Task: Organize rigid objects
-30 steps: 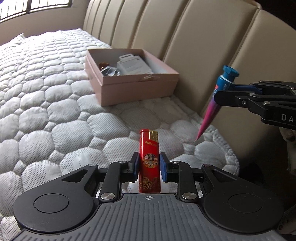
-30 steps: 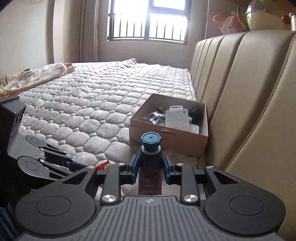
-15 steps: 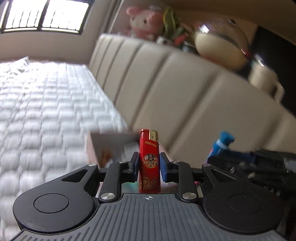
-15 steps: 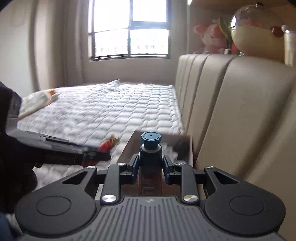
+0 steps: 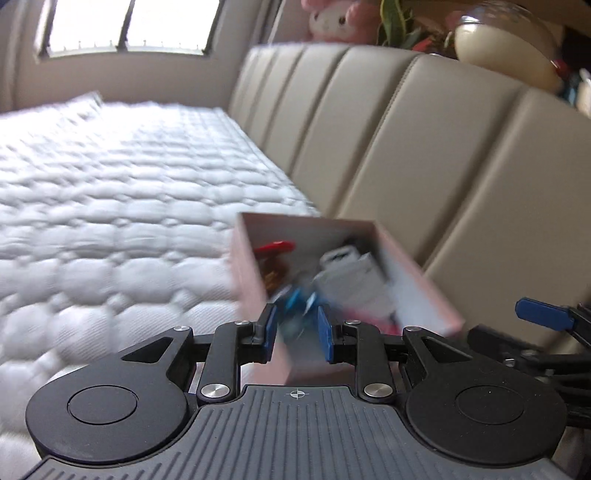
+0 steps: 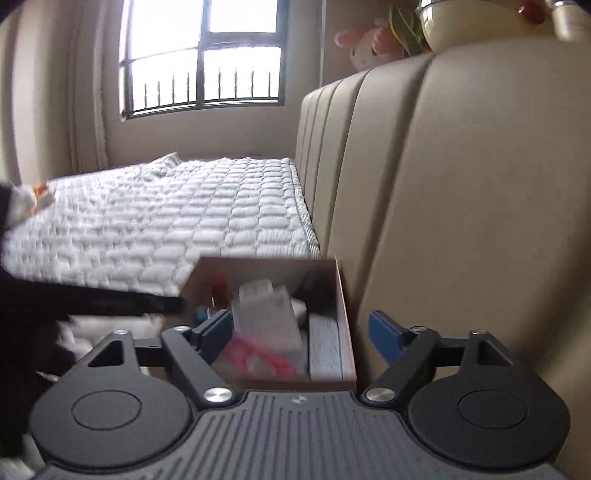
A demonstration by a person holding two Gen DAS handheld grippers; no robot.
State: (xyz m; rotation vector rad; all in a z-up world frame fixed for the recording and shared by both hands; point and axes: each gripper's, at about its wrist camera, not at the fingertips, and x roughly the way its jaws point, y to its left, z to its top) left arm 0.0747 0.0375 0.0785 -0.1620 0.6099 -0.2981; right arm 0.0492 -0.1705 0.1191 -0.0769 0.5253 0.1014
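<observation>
While both tools hang over the pink box, the step looks like the drop-off. The right gripper has its fingers opening and already wide, with nothing between them; the box interior lies just beyond the tips. The left gripper has its fingers at a narrow gap and nothing firm seen clamped. A blurred blue thing shows through the gap, seemingly down in the box; cannot tell what it is. The box sits on the quilted bed, ahead of and below both pairs of fingers, with its far side close to the padded headboard. Inside are a white packet, a red piece beyond the left fingers and something pink near the right ones. To do this well, I judge, keep the tips over the open top until each piece has dropped clear, then lift straight up. In the way: the near wall of the box lies just under the left fingers and could be clipped. The headboard crowds the right fingers' outer side, and the two tools are near each other. The packet already fills the middle. A plush toy and a round lamp sit on the ledge above, well apart.
</observation>
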